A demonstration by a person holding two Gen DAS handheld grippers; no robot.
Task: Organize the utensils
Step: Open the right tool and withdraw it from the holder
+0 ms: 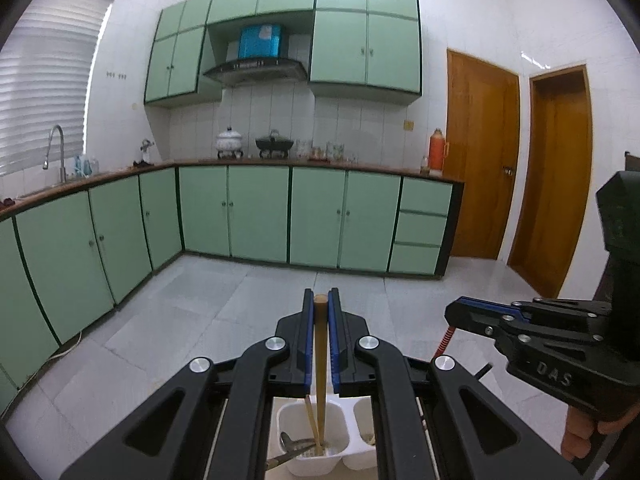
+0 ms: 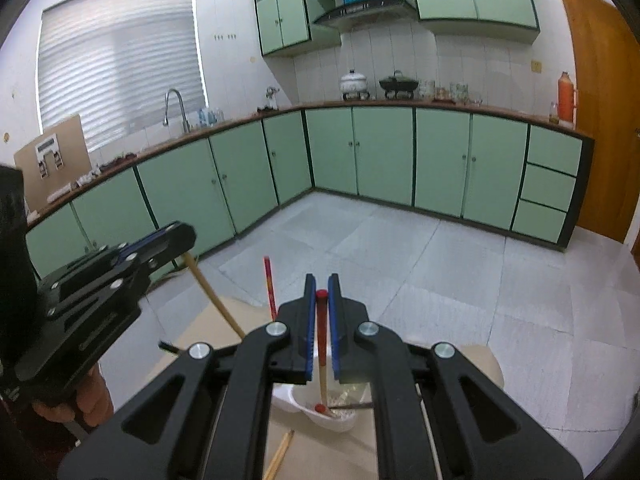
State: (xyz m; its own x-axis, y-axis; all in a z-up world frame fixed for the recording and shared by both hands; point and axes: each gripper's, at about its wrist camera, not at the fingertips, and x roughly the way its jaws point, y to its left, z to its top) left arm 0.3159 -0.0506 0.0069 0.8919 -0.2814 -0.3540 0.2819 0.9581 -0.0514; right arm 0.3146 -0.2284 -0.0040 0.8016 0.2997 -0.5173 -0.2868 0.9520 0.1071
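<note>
Left wrist: holder [image 1: 296,412] mostly hidden

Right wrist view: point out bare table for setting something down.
Bare table lies right of the right gripper, out to the edge. Crowded under the grippers: white holder with utensils, loose chopsticks in front. Left gripper blocks the left.

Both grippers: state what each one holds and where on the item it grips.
The left gripper pinches a plain wooden chopstick at its top end. The right gripper pinches a red-topped chopstick at its top end.
</note>
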